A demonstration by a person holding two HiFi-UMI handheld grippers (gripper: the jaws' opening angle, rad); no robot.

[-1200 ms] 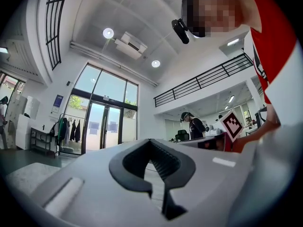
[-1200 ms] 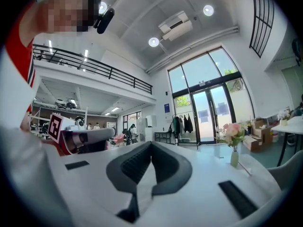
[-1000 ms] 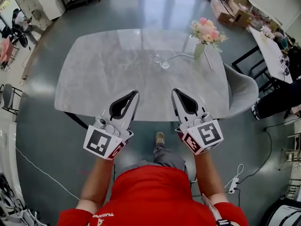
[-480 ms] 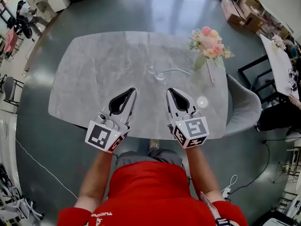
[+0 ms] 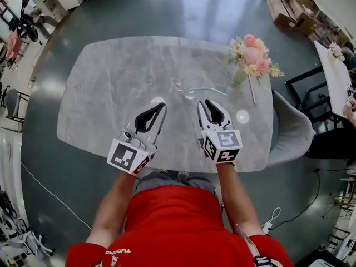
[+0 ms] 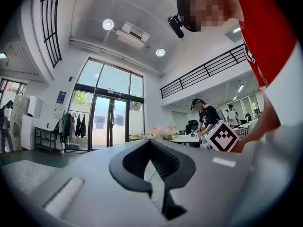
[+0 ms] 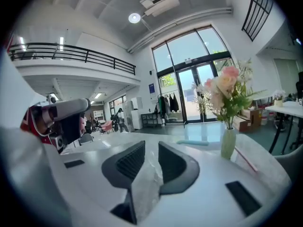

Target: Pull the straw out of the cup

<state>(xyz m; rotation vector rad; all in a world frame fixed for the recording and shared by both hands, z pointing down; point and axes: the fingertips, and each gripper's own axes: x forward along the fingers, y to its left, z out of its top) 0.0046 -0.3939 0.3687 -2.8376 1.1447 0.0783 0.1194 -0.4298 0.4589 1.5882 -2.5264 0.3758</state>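
**Status of task:** not begun in effect. The pale green straw [image 5: 211, 91] is not yet out of the small clear glass cup [image 5: 186, 87]. One end sits at the cup and the rest reaches towards 3 o'clock, low over the grey marble-patterned desk [image 5: 111, 82]. How deep the straw sits in the cup cannot be made out.

**Left claw** [image 5: 162, 107]: clenched, tips together, nothing between them. The left gripper view confirms the tips meet [image 6: 150, 142]. It lies at about 7 o'clock of the cup, apart from it.

**Right claw** [image 5: 206, 103]: its jaws are opening and nothing sits between them; only bare desk shows through the gap in the right gripper view [image 7: 151, 145]. It lies at about 5 o'clock of the cup, near it but touching neither cup nor straw. In that view the straw [image 7: 191, 143] lies ahead at roughly 1 o'clock.

**Other items:** a pale green vase of pink and cream flowers [image 5: 239, 75] stands at 2 o'clock of the cup.

**Outstanding, in my judgement:** steadying the cup, closing on the straw and drawing it clear.
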